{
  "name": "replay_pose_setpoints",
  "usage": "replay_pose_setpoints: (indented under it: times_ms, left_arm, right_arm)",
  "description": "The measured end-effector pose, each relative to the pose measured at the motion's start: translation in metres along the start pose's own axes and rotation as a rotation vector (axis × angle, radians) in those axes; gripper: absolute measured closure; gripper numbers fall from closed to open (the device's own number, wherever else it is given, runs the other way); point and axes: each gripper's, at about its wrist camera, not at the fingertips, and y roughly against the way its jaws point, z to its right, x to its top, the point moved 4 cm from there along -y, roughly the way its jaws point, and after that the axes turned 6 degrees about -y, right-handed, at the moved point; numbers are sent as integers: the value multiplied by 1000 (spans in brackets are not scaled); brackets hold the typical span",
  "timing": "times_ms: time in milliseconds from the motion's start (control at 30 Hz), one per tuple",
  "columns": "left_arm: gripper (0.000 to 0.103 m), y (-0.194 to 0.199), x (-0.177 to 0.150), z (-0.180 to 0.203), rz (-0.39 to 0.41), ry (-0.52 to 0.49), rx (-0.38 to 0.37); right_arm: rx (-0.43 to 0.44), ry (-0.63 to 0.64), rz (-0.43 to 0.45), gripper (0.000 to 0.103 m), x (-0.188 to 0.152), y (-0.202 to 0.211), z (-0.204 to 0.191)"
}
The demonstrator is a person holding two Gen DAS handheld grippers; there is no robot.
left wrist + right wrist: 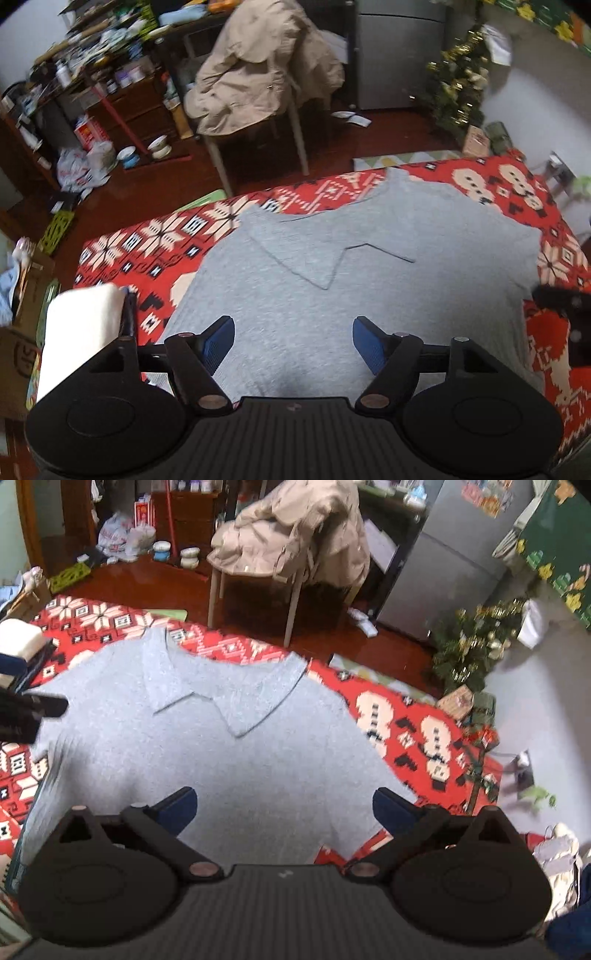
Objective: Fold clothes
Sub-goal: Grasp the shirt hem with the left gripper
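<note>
Below and ahead of both hand-held grippers, a grey polo shirt (354,280) lies spread flat on a red patterned blanket (147,243) with snowflake and snowman motifs. The left hand-held gripper (293,343) hangs above the shirt's lower body, its blue-padded fingers (218,343) spread wide apart with nothing between them. The right hand-held gripper (284,812) hangs over the lower right part of the same shirt (207,746), near its side edge; its dark fingers (177,808) are likewise parted and hold nothing. Whether either touches the cloth cannot be told.

The shirt lies front up, collar (321,254) at the far end, its two collar points spread flat. The fabric is plain grey and mostly smooth, with slight ripples along the left side in the right wrist view. A white folded item (79,332) sits at the blanket's left edge. Beyond the blanket, a beige coat (295,531) is draped over a chair (291,602) on the dark red floor.
</note>
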Motion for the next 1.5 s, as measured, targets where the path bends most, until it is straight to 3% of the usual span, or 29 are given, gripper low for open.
replay_pose_setpoints:
  times_ms: [133, 200, 267, 333, 500, 600, 633, 667, 733, 900, 1000, 1100, 1233, 1400, 1500]
  left_arm:
    - [30, -2, 0, 4, 11, 34, 65]
    - [30, -11, -3, 2, -17, 85, 30]
    - [38, -20, -9, -1, -48, 134, -13]
    - [61, -33, -16, -1, -78, 178, -22]
    - [95, -64, -40, 6, -121, 271, -99]
    - [95, -65, -49, 9, -76, 238, -97]
    - [95, -60, -54, 11, -57, 233, -102]
    - [95, -55, -59, 13, -38, 228, -107]
    - [95, -45, -70, 16, 1, 218, -116]
    - [94, -20, -95, 25, 98, 192, -140]
    - [94, -4, -111, 30, 148, 181, -157]
    - [94, 9, -126, 29, 124, 233, -193]
    - [94, 22, -139, 19, 127, 281, -190]
    - [94, 10, -163, -10, 94, 413, -265]
    - [94, 5, -179, -27, 81, 491, -272]
  right_arm:
    - [9, -5, 12, 1, 5, 3, 0]
    - [42, -36, -10, 1, 7, -3, 0]
    - [88, -74, -39, 2, 7, -12, 0]
    - [143, -110, -55, 11, 4, -24, 1]
    - [156, -152, -57, 36, -17, -58, 4]
    - [125, -194, -50, 56, -35, -71, 8]
    - [116, -207, -56, 67, -42, -73, 8]
    - [112, -217, -63, 69, -49, -74, 8]
    - [100, -233, -60, 70, -62, -73, 7]
    - [81, -241, 69, 69, -98, -45, -4]
    - [98, -242, 131, 78, -122, -29, -15]
    - [145, -244, 185, 78, -136, -8, -23]
    - [128, -269, 199, 75, -147, 15, -21]
    - [194, -371, 222, 75, -161, 33, 11]
    - [231, -457, 186, 74, -172, 31, 35]
